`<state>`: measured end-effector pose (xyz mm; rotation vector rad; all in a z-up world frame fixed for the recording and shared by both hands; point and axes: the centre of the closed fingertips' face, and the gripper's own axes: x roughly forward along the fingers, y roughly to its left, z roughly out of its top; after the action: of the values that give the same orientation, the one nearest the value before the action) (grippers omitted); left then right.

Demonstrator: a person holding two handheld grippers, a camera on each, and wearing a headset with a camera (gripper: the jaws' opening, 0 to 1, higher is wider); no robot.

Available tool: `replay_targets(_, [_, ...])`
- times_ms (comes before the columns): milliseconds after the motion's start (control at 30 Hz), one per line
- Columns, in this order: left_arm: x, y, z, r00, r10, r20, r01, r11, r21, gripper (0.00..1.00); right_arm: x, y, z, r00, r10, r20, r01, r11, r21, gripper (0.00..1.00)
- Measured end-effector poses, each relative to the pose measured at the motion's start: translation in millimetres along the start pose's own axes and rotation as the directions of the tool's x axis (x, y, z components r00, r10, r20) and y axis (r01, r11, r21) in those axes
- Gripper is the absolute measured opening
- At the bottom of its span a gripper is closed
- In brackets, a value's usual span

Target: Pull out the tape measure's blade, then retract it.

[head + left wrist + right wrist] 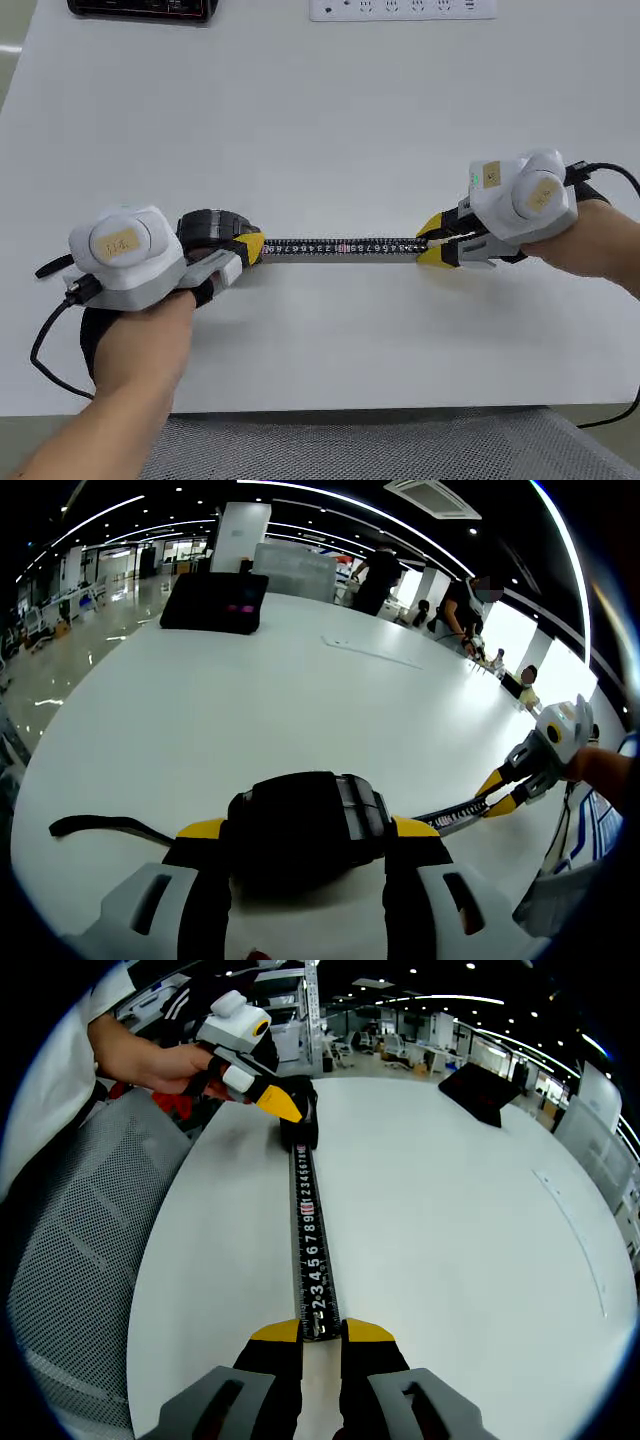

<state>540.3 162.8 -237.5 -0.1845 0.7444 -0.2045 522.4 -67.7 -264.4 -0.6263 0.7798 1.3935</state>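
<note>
L claw (240, 252) is clamped on the case (212, 232), one jaw each side, pinning it to the table (330, 120) at the person's left. R claw (432, 240) is pinched tight on the blade's hook end, well apart from the case. Blade (340, 246) runs straight betw. the two, numbers up, low over the table; touching it or just clear, can't tell.

Progress, as I judge it: pull-out looks done or nearly so, w/ a good run of blade out and taut. Retract is not yet done. That likely means walking R claw back toward the case w/ the hook held, so the blade doesn't whip in, while L claw keeps the case steady.

Containers: the case is the one holder in play; rest of the blade presumably coiled inside, not visible.

Further out: power strip (400, 8) and a black device (140, 8) at the far edge, mesh chair (350, 450) at the near edge.
</note>
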Motion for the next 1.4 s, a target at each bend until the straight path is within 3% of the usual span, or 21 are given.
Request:
replay_targets(633, [-1.3, -0.2, 0.6, 1.0000, -0.009, -0.004, 0.009, 1.000, -0.010, 0.56, 9.4, 1.4, 13.9, 0.9995, 0.025, 0.019, -0.025, 1.000, 0.012, 0.10])
replay_targets(1400, [-1.2, 0.2, 1.1, 0.9998, -0.016, -0.010, 0.016, 1.000, -0.013, 0.56, 30.8, 4.9, 43.6, 0.9966, 0.051, 0.065, -0.053, 0.998, 0.020, 0.10])
